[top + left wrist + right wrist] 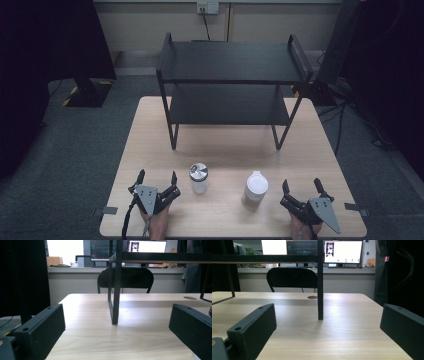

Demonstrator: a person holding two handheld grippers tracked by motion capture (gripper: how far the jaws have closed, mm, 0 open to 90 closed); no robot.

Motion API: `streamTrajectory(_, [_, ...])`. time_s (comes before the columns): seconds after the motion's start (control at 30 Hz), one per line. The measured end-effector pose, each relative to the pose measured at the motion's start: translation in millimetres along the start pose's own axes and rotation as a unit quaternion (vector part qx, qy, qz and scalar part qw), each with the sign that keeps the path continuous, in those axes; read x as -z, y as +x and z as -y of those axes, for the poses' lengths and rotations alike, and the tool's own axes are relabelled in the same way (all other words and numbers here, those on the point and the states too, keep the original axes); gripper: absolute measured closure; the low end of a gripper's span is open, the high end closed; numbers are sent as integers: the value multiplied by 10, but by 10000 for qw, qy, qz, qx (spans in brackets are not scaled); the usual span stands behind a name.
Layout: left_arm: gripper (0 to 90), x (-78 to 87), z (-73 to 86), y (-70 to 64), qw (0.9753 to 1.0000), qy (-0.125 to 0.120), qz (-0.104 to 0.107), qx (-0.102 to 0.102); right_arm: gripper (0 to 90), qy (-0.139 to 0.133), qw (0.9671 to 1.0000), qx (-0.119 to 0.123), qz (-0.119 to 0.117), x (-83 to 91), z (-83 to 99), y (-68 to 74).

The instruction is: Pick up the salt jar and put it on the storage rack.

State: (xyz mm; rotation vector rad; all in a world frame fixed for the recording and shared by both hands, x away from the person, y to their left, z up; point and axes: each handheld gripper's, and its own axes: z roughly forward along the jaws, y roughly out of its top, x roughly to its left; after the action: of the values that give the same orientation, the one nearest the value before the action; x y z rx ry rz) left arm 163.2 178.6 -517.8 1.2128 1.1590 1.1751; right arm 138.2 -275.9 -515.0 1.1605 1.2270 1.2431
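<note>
A small clear jar with a silver lid point(198, 177) stands near the front of the wooden table point(150, 130). To its right stands a tan cup with a white lid point(255, 190). My left gripper point(157, 177) rests open at the front left, just left of the jar, with nothing between its jaws. My right gripper point(301, 185) rests open at the front right, just right of the cup, also holding nothing. In the left gripper view the left gripper point(116, 325) faces a black shelf leg point(115, 300). In the right gripper view the right gripper point(328, 325) faces another shelf leg point(320, 290).
A black two-tier shelf rack point(231, 62) stands on the far half of the table, both tiers bare. Beyond the table are a black chair point(125, 277), a counter with monitors point(343, 251), and dark stands on the carpet at both sides.
</note>
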Motion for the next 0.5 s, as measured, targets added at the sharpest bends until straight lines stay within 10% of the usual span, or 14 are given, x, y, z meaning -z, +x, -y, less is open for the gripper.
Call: streamTrajectory(0.5, [2, 10, 23, 37, 9998, -78, 47, 172, 0, -1, 10000, 3, 61, -3, 0, 23])
